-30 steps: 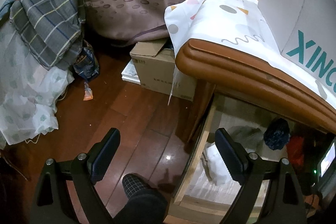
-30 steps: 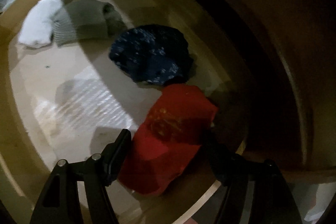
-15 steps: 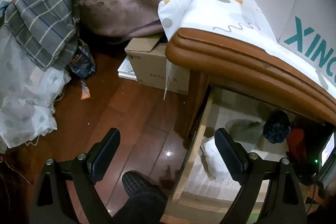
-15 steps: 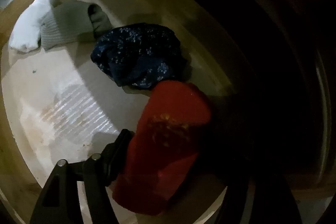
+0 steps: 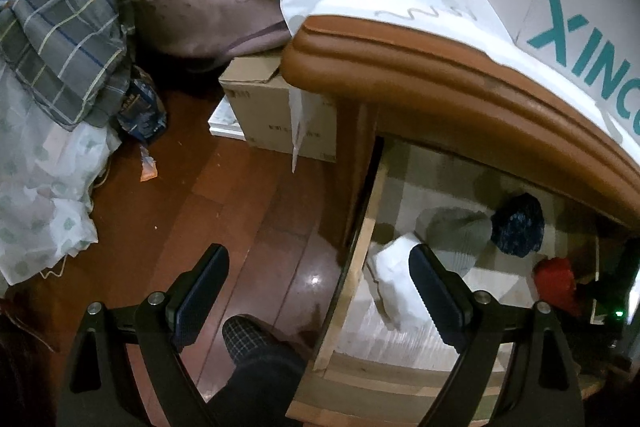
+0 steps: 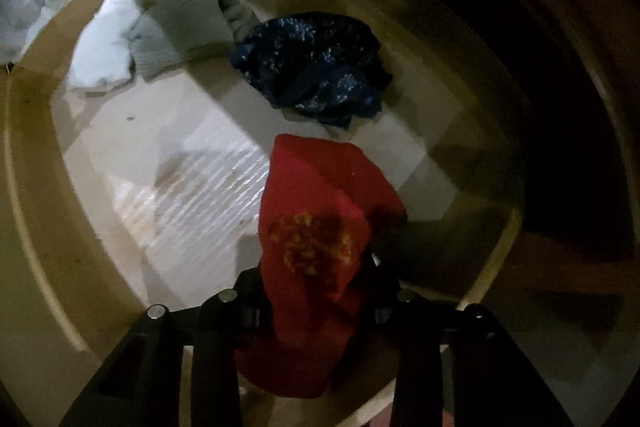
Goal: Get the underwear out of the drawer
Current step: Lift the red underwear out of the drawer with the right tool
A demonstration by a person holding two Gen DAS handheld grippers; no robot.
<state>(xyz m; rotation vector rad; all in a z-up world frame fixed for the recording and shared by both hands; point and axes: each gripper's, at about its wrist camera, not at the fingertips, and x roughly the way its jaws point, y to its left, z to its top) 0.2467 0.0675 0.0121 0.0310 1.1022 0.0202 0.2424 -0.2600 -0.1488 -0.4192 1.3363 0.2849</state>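
Red underwear (image 6: pixel 316 227) is gripped between the jaws of the right gripper (image 6: pixel 314 301), which have just been closing and are now drawn in tight on the bunched cloth. The garment is held inside the open wooden drawer (image 6: pixel 44 227), near its front right corner, with part of it draped forward over the pale liner. Beyond it, a dark blue patterned garment (image 6: pixel 312 63) is seen, then a grey folded piece (image 6: pixel 176 31) and a white one (image 6: pixel 104 43) along the far wall, touching each other. The left gripper (image 5: pixel 318 291) is held wide apart with nothing between its pads, over the drawer's left edge and the reddish wood floor (image 5: pixel 208 195). A cardboard box (image 5: pixel 276 111) is noted farther off.
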